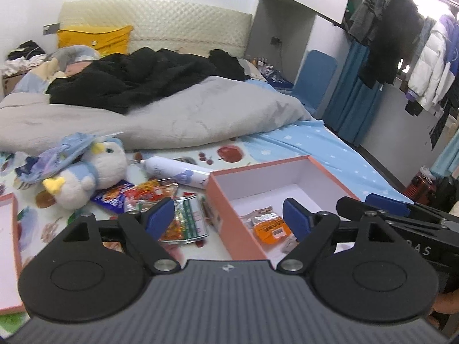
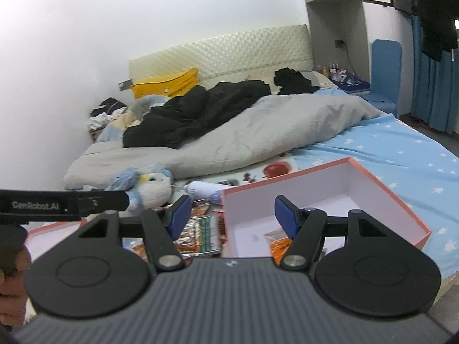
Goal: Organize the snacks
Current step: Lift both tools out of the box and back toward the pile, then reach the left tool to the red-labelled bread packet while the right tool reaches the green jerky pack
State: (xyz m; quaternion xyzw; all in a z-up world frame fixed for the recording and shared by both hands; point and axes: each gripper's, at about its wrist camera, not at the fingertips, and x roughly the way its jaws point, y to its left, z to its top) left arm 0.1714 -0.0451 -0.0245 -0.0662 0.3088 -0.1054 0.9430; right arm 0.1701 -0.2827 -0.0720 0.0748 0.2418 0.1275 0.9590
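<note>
Left tongs [image 1: 228, 220]: jaws spread wide, nothing between the blue pads, held above the bed.
Right tongs [image 2: 233, 216]: jaws apart, empty, also above the bed.
Box [image 1: 223, 203]: open, salmon-pink outside and white inside, on the bed's near right part.
Orange snack packet [image 1: 269, 228]: lies inside the box, at its near end.
Loose snack packets [image 1: 160, 197]: a colourful heap on the bed, just left of the box.
Plush penguin [image 1: 94, 172]: left of the heap.
White bottle [image 1: 178, 172]: on its side, beyond the heap.
Grey quilt [image 1: 172, 114]: bunched across the far bed.
</note>
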